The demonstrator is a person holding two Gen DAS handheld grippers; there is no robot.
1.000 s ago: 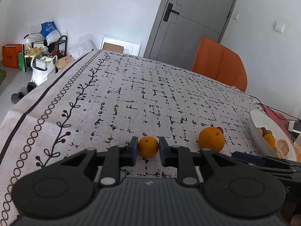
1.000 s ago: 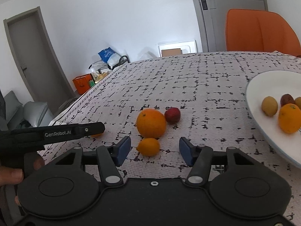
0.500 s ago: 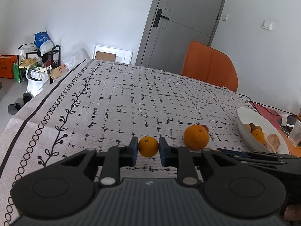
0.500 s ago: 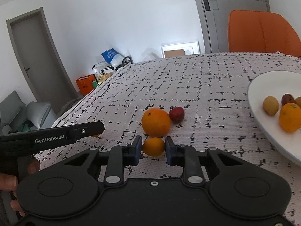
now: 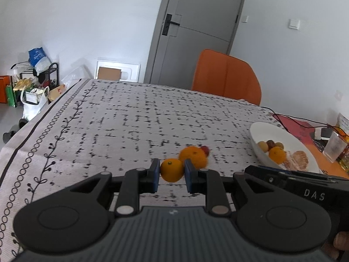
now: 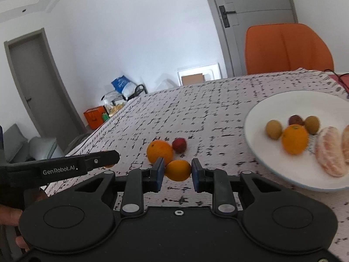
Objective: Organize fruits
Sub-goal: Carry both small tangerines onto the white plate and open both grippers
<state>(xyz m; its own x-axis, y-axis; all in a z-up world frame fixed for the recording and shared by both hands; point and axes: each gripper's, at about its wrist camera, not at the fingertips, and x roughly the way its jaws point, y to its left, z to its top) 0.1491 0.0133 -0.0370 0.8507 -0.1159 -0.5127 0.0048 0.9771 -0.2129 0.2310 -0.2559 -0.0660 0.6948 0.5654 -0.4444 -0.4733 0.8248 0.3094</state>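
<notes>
Both small round orange mandarins are now lifted off the patterned cloth. One [image 5: 172, 169] is clamped in the left gripper [image 5: 170, 173], the other [image 6: 178, 170] in the right gripper [image 6: 177, 173], newly closed. Carriage to the white ceramic plate [image 6: 257, 118] is likely next.

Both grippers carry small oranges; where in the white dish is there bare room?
White dish: the far and left inside is bare. Crowded middle-right: orange, two brownish fruits, a dark red one, peeled segments.

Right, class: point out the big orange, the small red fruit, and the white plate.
big orange [image 6: 159, 150], right wrist view, centre of peel.
small red fruit [image 6: 179, 144], right wrist view, middle of skin.
white plate [image 6: 257, 139], right wrist view, bare inner surface.
</notes>
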